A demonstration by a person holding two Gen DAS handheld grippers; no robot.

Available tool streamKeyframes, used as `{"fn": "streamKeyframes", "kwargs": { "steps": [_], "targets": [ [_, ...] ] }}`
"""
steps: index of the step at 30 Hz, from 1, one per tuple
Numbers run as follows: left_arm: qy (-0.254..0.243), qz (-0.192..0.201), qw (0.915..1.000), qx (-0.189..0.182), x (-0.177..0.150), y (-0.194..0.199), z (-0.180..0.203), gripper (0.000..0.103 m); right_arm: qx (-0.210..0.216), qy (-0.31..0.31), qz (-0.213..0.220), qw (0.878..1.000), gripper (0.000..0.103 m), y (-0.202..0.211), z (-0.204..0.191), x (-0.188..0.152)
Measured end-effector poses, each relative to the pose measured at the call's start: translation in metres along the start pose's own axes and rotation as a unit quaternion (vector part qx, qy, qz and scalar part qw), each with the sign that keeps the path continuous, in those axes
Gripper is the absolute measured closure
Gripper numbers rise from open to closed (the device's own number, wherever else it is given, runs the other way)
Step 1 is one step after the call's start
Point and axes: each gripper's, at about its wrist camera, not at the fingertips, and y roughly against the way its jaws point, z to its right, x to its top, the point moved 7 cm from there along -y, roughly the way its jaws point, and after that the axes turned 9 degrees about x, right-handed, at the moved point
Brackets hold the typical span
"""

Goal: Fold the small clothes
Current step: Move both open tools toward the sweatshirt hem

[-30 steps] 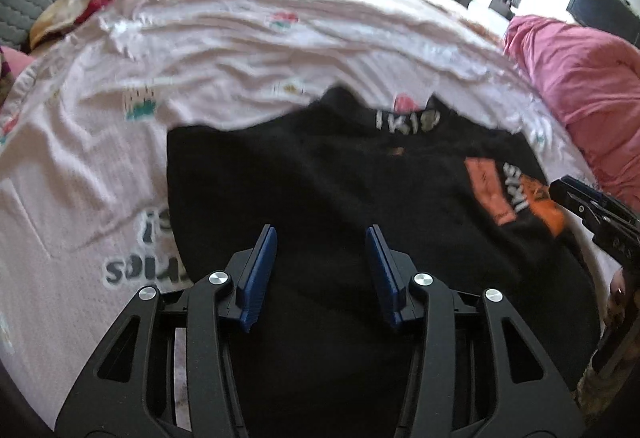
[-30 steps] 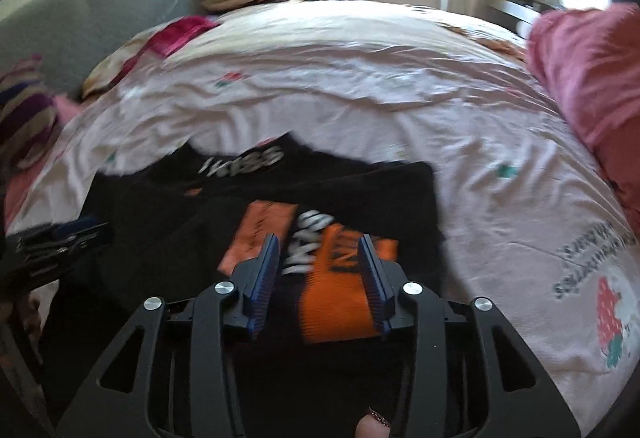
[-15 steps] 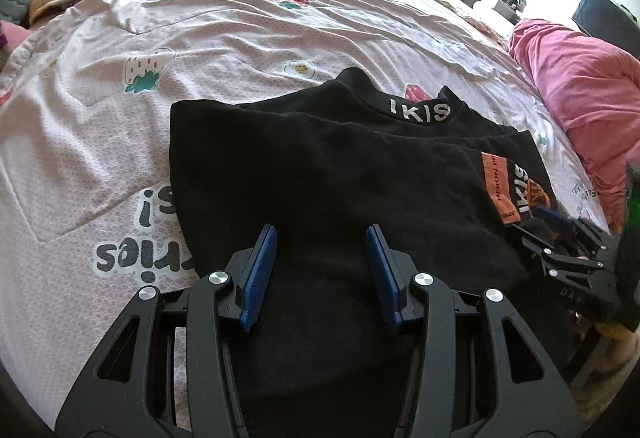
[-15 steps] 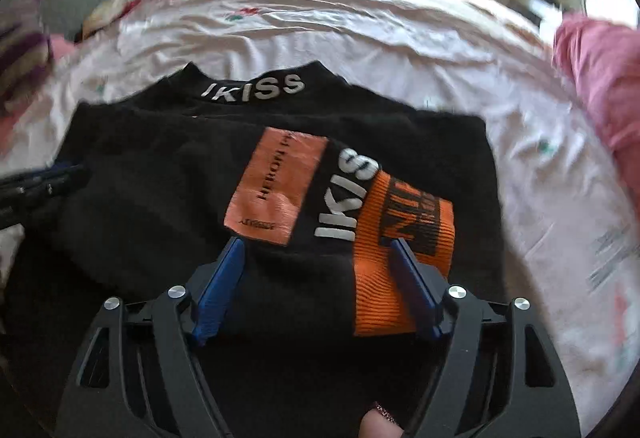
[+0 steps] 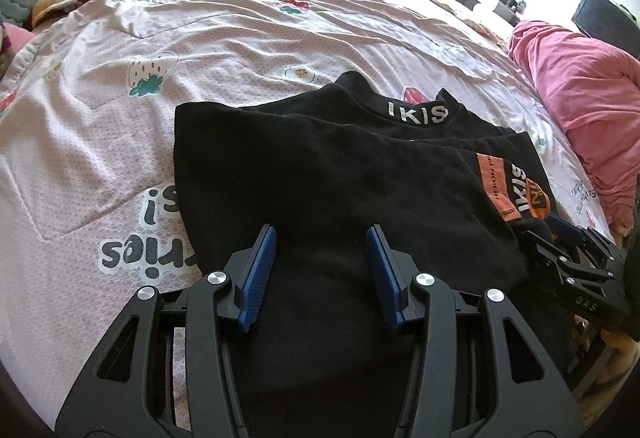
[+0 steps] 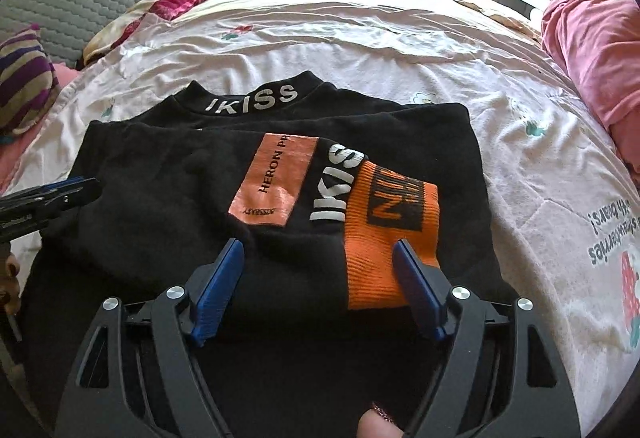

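Left wrist view: your left gripper (image 5: pixel 321 270) hovers half-open, empty, over the black sweater (image 5: pixel 320 174) on the bed (image 5: pixel 240 22).

Right wrist view: your right gripper (image 6: pixel 319 288), narrower a second ago, is opening wide, releasing the orange cuff (image 6: pixel 390 234); sleeve fold laid.

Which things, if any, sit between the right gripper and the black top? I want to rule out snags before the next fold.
Nothing visible does. The right gripper, its jaws opening, hangs directly over the black top, the orange cuff between its blue pads.

The black sweater's (image 6: pixel 168 214) near hem is hidden under both claws' frames and cut off below.
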Motion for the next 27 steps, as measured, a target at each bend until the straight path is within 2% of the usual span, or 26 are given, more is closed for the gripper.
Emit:
{"fn": "streamKeyframes", "kwargs": {
  "steps": [5, 11, 12, 16, 18, 20, 22, 23, 27],
  "targets": [
    [-0.003, 0.003, 1.0, 0.0, 0.0, 0.004, 0.0, 0.058, 0.01, -0.007, 0.005, 1.0, 0.021, 0.009, -0.007, -0.001],
    [0.002, 0.013, 0.9999, -0.001, 0.0, 0.011, -0.002, 0.055, 0.03, -0.015, 0.016, 0.999, 0.013, 0.023, -0.014, -0.001],
    [0.004, 0.015, 0.9999, -0.001, 0.0, 0.013, -0.002, 0.049, 0.03, -0.013, 0.018, 0.999, 0.011, 0.025, -0.014, -0.001],
    [0.007, 0.027, 0.9996, 0.0, 0.0, 0.021, -0.004, 0.042, 0.028, -0.018, 0.024, 0.999, 0.008, 0.033, -0.013, -0.002],
    [0.01, 0.034, 0.9994, -0.001, 0.0, 0.026, -0.005, 0.032, 0.028, -0.022, 0.028, 0.999, 0.008, 0.035, -0.011, -0.002],
    [0.009, 0.043, 0.999, 0.001, -0.001, 0.032, -0.006, 0.028, 0.03, -0.027, 0.034, 0.999, 0.005, 0.04, -0.009, -0.003],
    [0.007, 0.052, 0.9986, 0.008, -0.002, 0.036, -0.007, 0.023, 0.031, -0.03, 0.037, 0.998, 0.005, 0.043, -0.009, -0.004],
    [0.006, 0.057, 0.9983, 0.015, -0.003, 0.039, -0.009, 0.017, 0.031, -0.032, 0.039, 0.998, 0.005, 0.046, -0.008, -0.004],
    [0.008, 0.066, 0.9976, 0.022, -0.009, 0.048, -0.014, 0.015, 0.029, -0.033, 0.045, 0.998, 0.005, 0.055, -0.009, -0.006]
  ]
}}
